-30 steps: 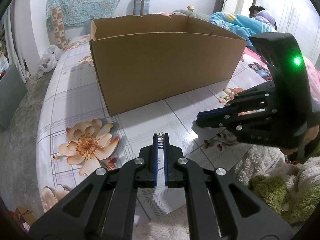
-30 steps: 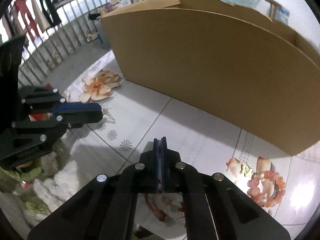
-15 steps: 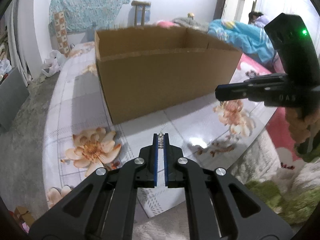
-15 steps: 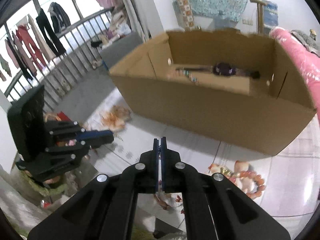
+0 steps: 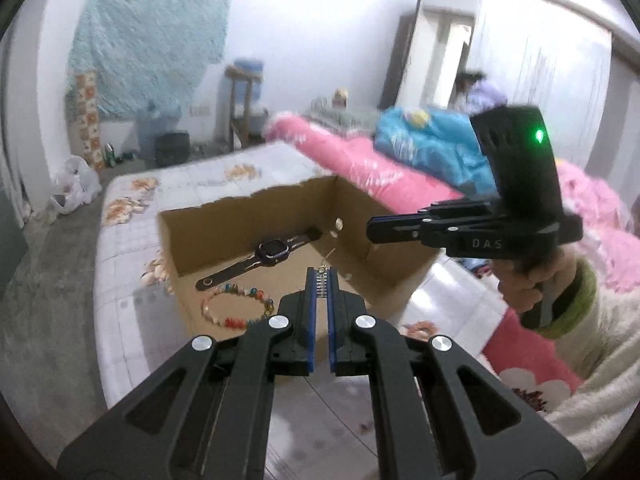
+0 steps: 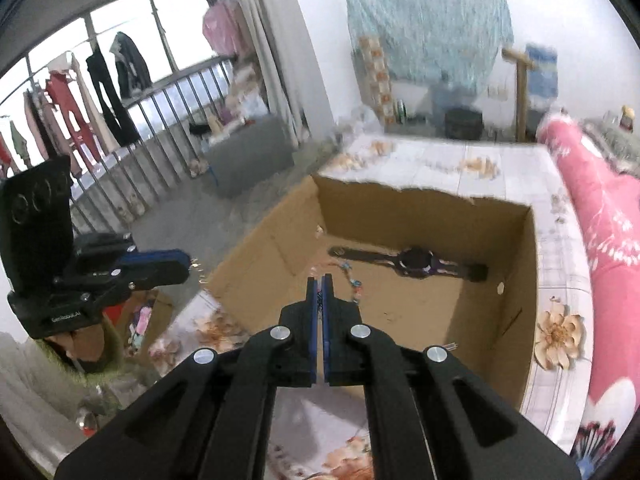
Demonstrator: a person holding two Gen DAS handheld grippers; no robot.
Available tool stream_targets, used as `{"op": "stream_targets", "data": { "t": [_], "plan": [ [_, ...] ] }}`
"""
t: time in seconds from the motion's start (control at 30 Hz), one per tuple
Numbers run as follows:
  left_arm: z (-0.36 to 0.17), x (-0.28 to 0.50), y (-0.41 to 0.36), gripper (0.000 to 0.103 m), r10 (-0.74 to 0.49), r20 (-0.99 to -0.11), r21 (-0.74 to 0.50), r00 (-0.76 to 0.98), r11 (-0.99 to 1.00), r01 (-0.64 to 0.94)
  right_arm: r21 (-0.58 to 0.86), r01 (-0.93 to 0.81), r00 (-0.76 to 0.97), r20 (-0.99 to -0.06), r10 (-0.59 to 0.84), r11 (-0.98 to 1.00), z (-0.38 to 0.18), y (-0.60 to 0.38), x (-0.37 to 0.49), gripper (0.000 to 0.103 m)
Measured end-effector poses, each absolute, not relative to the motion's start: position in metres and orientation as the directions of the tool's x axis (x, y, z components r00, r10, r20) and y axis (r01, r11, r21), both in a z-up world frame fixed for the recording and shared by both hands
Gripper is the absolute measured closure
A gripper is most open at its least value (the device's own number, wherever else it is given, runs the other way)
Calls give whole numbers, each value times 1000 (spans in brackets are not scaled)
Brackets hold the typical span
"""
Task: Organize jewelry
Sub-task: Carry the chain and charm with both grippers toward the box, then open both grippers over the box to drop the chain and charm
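**Fine chain held over the box, and easy to lose**

The left gripper [image 5: 320, 280] is closed on a thin silvery chain [image 5: 320, 285], a short run of links showing between its blue pads, with a little more of it poking out past the tips. It hangs above the near edge of the open cardboard box [image 5: 400, 268], which stands on the tiled table [image 5: 132, 280] with the flower pattern. Inside the box, a dark watch [image 5: 274, 251] lies stretched along the floor toward the far wall, and a beaded bracelet [image 5: 236, 308] lies in a ring nearer the front left corner.

The right gripper [image 6: 319, 292] is held above the box as well, its jaws nearly together. Something small and dark shows in the slit between them, but I cannot tell whether it is a held item or only the pads.

The main risk, as I judge it, is the chain itself. It is thin and slack, so it may cling to a pad on release and drop late, or fall across the box wall and slide out onto the table. If let go where it is, it could also land on the bracelet and tangle with the beads. Both views are blurred, which suggests quick movement; a swinging chain would land less predictably. The two tools are also near each other over the box and could knock together.
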State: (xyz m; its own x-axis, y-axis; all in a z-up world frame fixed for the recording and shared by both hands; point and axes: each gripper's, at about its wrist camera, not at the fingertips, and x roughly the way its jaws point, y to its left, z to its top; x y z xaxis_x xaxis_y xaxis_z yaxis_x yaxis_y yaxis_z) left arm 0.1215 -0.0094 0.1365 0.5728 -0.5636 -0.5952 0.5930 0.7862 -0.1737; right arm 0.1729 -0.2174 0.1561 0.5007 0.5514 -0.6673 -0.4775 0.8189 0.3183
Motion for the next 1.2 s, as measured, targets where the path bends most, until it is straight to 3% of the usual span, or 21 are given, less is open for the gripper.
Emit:
{"op": "stream_targets", "data": {
  "t": [0.23,0.33,0.53,0.9,1.0,1.03,1.13,1.2],
  "plan": [
    [80,260,-60,99,-504,-819,-316,275,796,517,323,-400,361,-805,472,857,115,-216,249,101],
    [56,296,-68,99,-500,-846,-381,183,809,447,292,-389,347,-832,433,874,104,-215,269,101],
    [40,316,-78,99,-429,-886,-327,179,849,414,262,-377,352,-847,399,888,97,-218,282,99],
    [57,312,-70,97,-419,-877,-302,235,861,408,281,-361,404,-812,421,889,112,-236,272,99],
    [77,297,-65,87,-445,-850,-308,280,853,422,318,-362,426,-779,459,876,127,-245,260,90],
    [86,289,-62,86,-460,-837,-313,297,846,431,323,-357,446,-765,464,876,134,-249,252,81],
    [111,261,-53,75,-500,-794,-321,346,828,459,324,-364,495,-727,476,873,151,-258,232,73],
    [127,238,-46,54,-509,-762,-304,399,826,474,326,-365,536,-692,484,872,165,-265,211,68]
  ]
}}
